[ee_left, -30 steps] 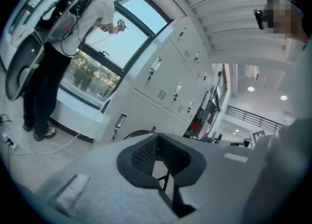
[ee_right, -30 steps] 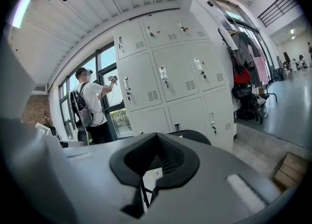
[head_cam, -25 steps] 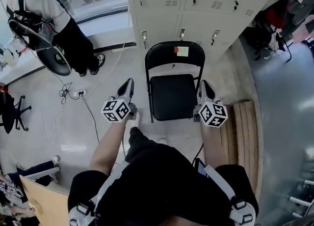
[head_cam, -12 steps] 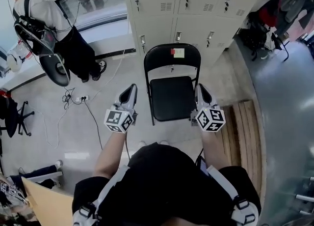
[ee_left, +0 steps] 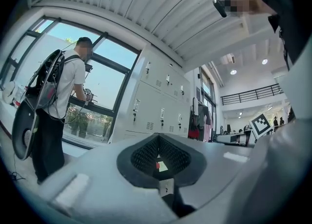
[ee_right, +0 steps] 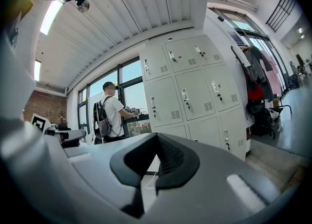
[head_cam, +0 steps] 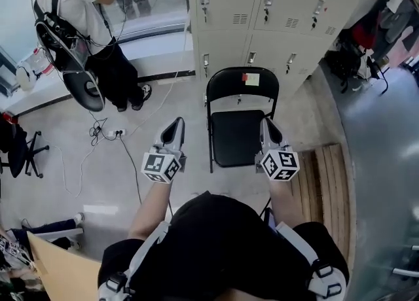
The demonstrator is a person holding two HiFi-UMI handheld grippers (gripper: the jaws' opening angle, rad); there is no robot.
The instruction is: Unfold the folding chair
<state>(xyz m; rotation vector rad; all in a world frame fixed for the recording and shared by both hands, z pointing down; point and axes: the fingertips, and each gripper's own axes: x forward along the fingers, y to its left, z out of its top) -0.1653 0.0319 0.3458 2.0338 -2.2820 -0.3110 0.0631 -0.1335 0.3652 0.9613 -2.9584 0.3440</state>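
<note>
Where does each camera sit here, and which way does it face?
Head view: on the wearer's head, looking steeply down at the folding chair before the lockers; forearms, torso, left gripper and right gripper show.
Left gripper view: on the left gripper, facing level at lockers and a person by the window; its shut jaws fill the foreground.
Right gripper view: on the right gripper, facing the lockers; shut jaws in the foreground.
Shared: all three show lockers and that person.
</note>
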